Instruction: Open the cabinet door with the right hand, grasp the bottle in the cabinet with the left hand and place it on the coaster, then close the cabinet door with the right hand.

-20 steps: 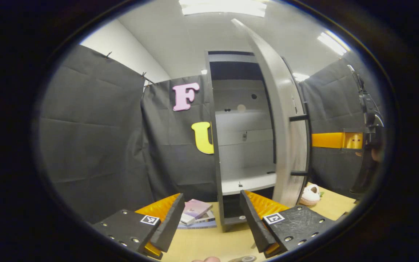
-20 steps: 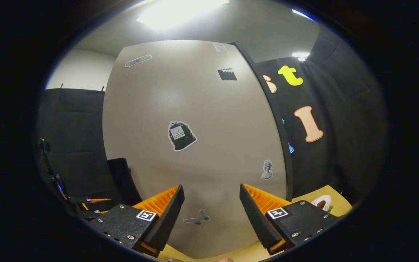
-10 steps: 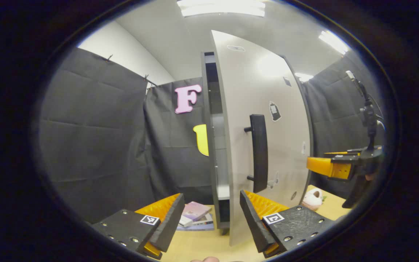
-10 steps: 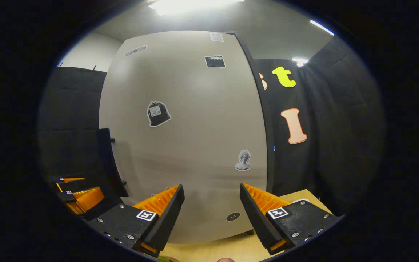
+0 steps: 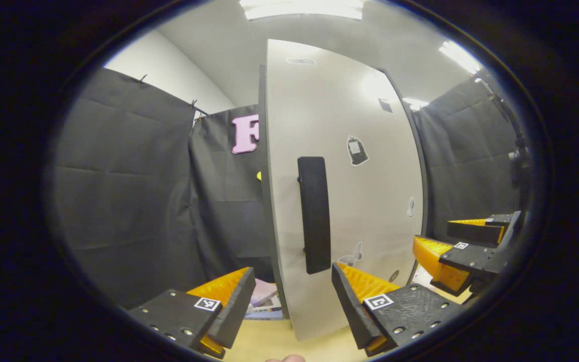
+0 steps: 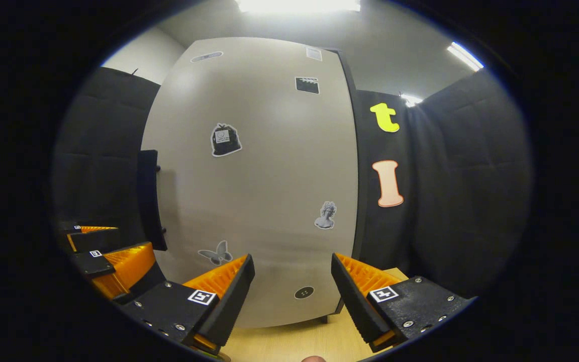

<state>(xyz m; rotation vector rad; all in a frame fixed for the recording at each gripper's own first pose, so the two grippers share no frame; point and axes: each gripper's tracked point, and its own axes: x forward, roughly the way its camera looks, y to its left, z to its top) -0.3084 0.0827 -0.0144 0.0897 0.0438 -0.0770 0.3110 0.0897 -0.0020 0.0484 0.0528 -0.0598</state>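
The tall grey cabinet door [image 5: 365, 201] with stickers lies flat against the cabinet front, and its interior is hidden. A black vertical handle [image 5: 314, 213] sits near the door's left edge. My left gripper [image 5: 292, 301] is open and empty, low in front of the handle. Off to the right of the door, my right gripper [image 5: 463, 246] hangs free of it. In the right gripper view the same door [image 6: 269, 176] faces me, handle [image 6: 149, 198] at its left. My right gripper [image 6: 292, 296] is open with nothing between its fingers. The left gripper [image 6: 103, 251] is at the lower left.
A small stack of books [image 5: 267, 301] lies on the light wooden table [image 5: 269, 342] beside the cabinet's left foot. Black cloth walls close in on both sides. A strip of table [image 6: 289, 342] lies between my right gripper and the cabinet base.
The door has swung from wide open to flat against the cabinet, hiding the shelves. The right gripper has come off the door and dropped lower and nearer the left gripper.
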